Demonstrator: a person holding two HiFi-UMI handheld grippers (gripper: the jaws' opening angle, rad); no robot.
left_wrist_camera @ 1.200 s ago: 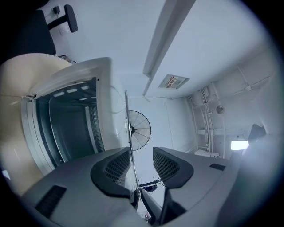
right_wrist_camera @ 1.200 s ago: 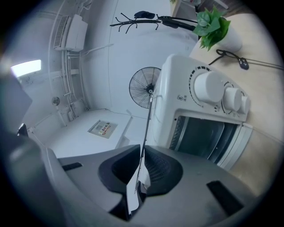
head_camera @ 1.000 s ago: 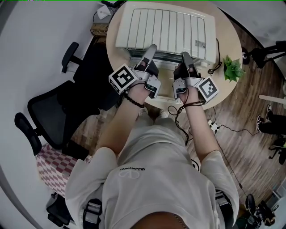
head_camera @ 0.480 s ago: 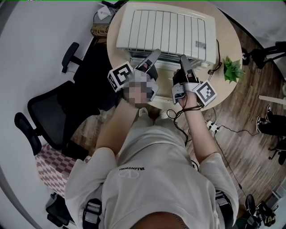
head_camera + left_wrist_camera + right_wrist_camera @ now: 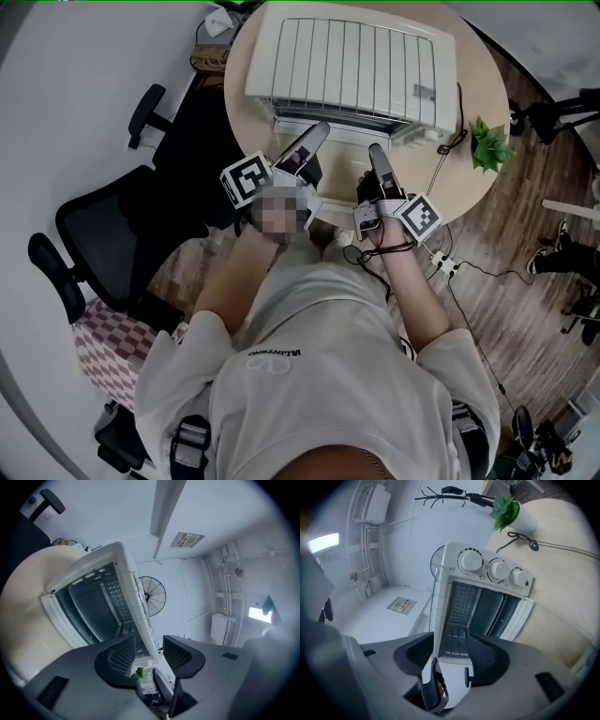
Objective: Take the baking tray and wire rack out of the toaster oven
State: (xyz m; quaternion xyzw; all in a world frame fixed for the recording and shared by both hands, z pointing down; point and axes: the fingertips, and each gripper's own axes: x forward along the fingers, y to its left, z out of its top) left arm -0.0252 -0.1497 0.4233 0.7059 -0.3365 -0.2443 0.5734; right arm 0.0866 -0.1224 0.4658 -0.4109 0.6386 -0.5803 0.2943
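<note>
The cream-white, box-shaped metal toaster oven (image 5: 347, 61) stands upright with its ribbed top showing, on the far part of the pale round table (image 5: 469, 187), at 12 o'clock from the person. Its glass-paned door (image 5: 516, 613) hangs folded open toward 6 o'clock. Three round white knobs (image 5: 498, 570) sit in a row on the panel at its 3 o'clock side. The dark cavity (image 5: 483, 609) shows an embossed wall. The baking tray and wire rack cannot be made out inside.

Left gripper (image 5: 149, 654) faces the open toaster oven (image 5: 96, 604) on the table (image 5: 23, 606), jaws just been closing, apart, nothing between them
</note>
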